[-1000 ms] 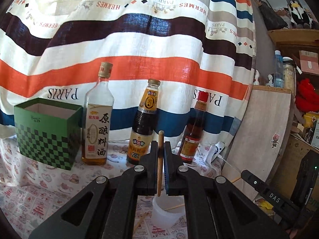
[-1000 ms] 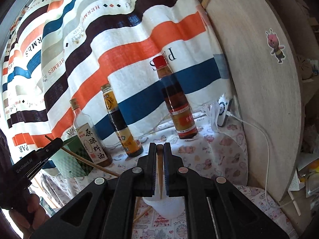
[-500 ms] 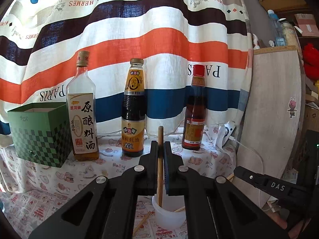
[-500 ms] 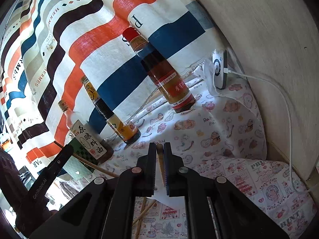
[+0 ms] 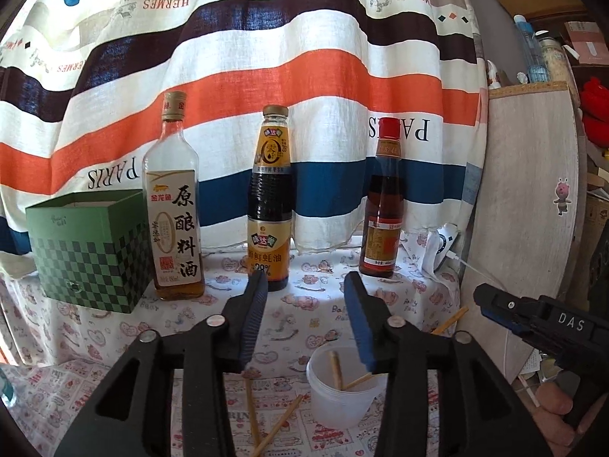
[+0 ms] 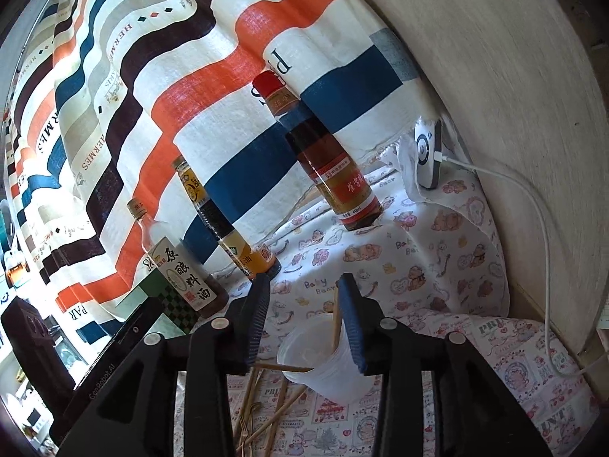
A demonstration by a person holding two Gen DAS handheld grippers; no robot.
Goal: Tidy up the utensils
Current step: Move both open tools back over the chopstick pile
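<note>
A translucent white plastic cup [image 5: 342,384] stands on the patterned tablecloth and holds two wooden chopsticks [image 5: 335,365]. It also shows in the right wrist view [image 6: 323,358] with the chopsticks [image 6: 335,316] leaning in it. My left gripper [image 5: 306,316] is open and empty above and behind the cup. My right gripper [image 6: 304,314] is open and empty just over the cup. Several loose chopsticks [image 6: 266,411] lie on the cloth left of the cup, and they also show in the left wrist view [image 5: 266,419].
Three sauce bottles stand at the back: a cooking wine bottle [image 5: 173,209], an oyster sauce bottle [image 5: 270,205] and a red-capped bottle [image 5: 382,205]. A green checkered box [image 5: 91,251] stands at left. A striped curtain hangs behind. A wooden board [image 5: 525,198] and a charger [image 6: 428,156] are at right.
Both grippers were shut on a chopstick each; both have opened and the chopsticks now stand in the cup. Both cameras have tilted down a little toward the cup.
</note>
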